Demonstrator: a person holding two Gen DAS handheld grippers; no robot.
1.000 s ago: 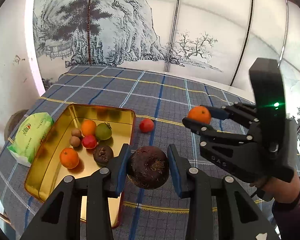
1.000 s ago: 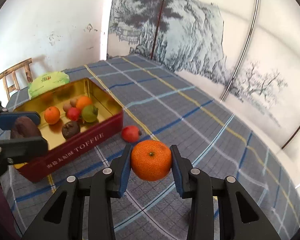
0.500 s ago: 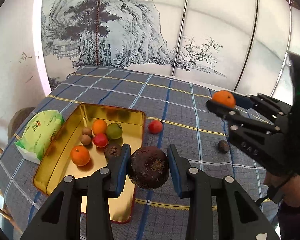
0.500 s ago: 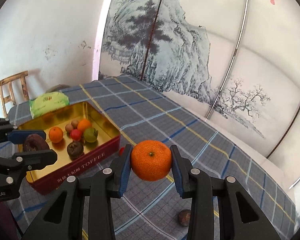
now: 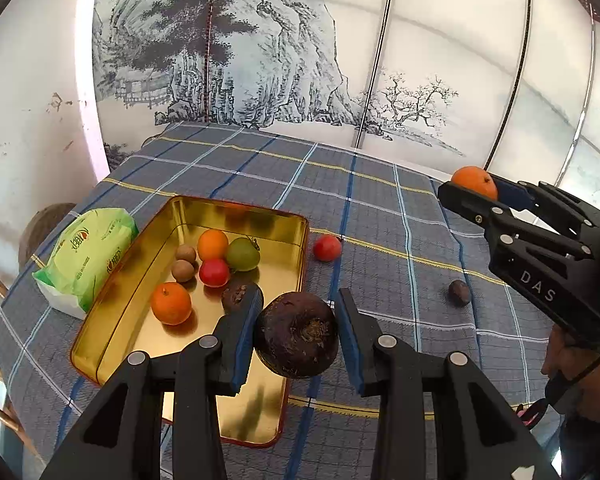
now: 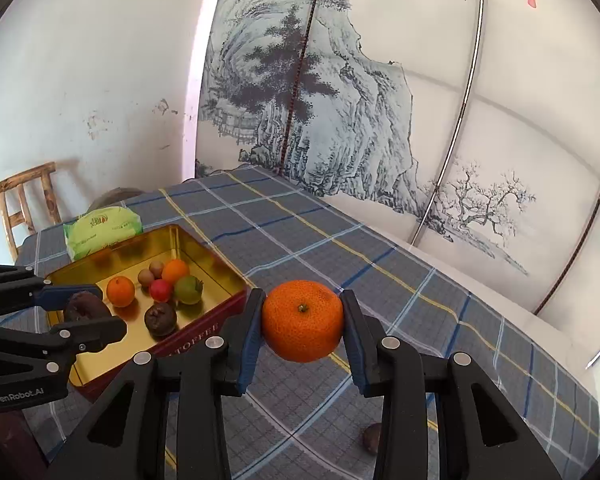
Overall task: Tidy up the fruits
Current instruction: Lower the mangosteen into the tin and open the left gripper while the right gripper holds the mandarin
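My left gripper (image 5: 296, 334) is shut on a dark purple round fruit (image 5: 296, 336), held above the near right corner of the gold tin (image 5: 132, 264). My right gripper (image 6: 302, 322) is shut on an orange mandarin (image 6: 302, 320), high above the checked tablecloth (image 6: 340, 248). The tin holds several fruits: two mandarins, a green one, a red one, two small brown ones and a dark one (image 5: 238, 296). A red fruit (image 5: 327, 248) and a small dark fruit (image 5: 459, 293) lie loose on the cloth. The right gripper with its mandarin (image 5: 475, 182) shows at the right of the left wrist view.
A green tissue pack (image 5: 88, 252) lies left of the tin near the table edge. A wooden chair (image 6: 16, 208) stands beyond the table's left end. A painted screen (image 5: 300, 60) backs the table. The person's arm (image 5: 580, 380) is at the right.
Both grippers have risen and drawn back from the table, each keeping its fruit. The right gripper moved up and to the right, uncovering the small dark fruit on the cloth.
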